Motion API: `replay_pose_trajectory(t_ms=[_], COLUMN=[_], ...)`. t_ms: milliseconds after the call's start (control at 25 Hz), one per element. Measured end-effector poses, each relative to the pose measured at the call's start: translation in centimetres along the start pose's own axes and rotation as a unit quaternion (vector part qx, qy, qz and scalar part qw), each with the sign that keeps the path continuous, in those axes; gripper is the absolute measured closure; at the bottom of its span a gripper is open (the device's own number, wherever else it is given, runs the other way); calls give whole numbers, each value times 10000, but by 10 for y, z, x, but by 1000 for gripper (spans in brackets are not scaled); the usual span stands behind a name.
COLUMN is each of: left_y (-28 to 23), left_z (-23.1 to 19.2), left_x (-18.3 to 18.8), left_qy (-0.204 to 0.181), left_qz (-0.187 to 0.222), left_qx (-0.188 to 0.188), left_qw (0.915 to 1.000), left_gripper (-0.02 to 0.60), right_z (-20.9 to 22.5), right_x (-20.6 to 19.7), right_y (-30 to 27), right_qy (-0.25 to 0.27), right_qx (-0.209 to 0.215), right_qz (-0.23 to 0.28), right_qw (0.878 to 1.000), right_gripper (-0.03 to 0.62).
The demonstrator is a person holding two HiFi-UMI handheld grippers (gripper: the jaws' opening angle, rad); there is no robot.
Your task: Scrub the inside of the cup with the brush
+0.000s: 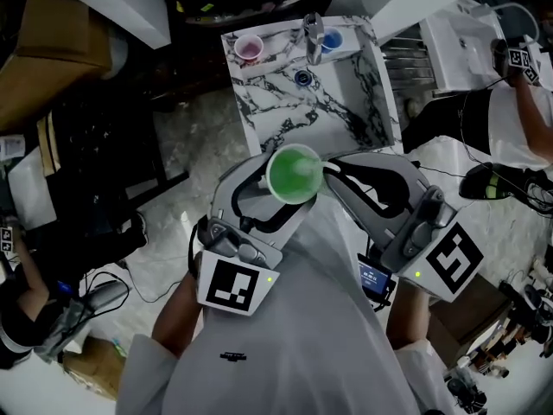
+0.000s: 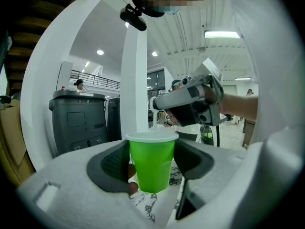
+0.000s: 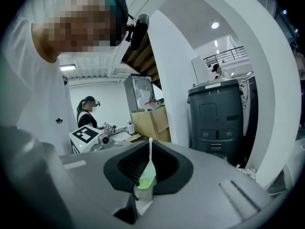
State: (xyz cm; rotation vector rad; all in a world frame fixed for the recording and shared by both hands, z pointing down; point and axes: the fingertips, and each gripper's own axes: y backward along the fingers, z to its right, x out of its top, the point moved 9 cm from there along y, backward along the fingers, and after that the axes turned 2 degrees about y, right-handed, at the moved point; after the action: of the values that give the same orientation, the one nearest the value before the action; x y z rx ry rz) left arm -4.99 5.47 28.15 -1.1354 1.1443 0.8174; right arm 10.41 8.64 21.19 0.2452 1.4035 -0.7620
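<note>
Two tongs are held together on the near side of the marble worktop (image 1: 285,102). The green cup (image 2: 151,154) is clamped upright between the jaws of the left tongs (image 2: 152,168), with both pads pressed against its sides. The right tongs (image 3: 148,171) are closed on the thin white stem of the brush (image 3: 150,151), which is directed down into the cup's open mouth. At the far edge of the worktop a pink cup (image 1: 249,48) and a blue cup (image 1: 331,40) are set, well apart from the held cup.
</note>
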Motion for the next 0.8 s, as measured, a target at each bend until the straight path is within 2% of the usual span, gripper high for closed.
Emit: replay_pose_trajectory(t_ms=[440,560,800], left_y=[3,0,-11], left_z=[-11,-6,2], left_x=[-3,-1,9], left_qy=[13,45,-128], left_qz=[-176,-105,35], left_qx=[117,19,-224], left_qw=[9998,9999,9997], left_gripper=[287,287,287], right_z=[8,8,3], right_x=[20,16,7], right_y=[28,28,15], right_qy=[246,197,175], right_qx=[-308,-342,-278], right_qz=[401,429,288], right_qw=[9984,9983,9990], right_gripper=[568,568,569])
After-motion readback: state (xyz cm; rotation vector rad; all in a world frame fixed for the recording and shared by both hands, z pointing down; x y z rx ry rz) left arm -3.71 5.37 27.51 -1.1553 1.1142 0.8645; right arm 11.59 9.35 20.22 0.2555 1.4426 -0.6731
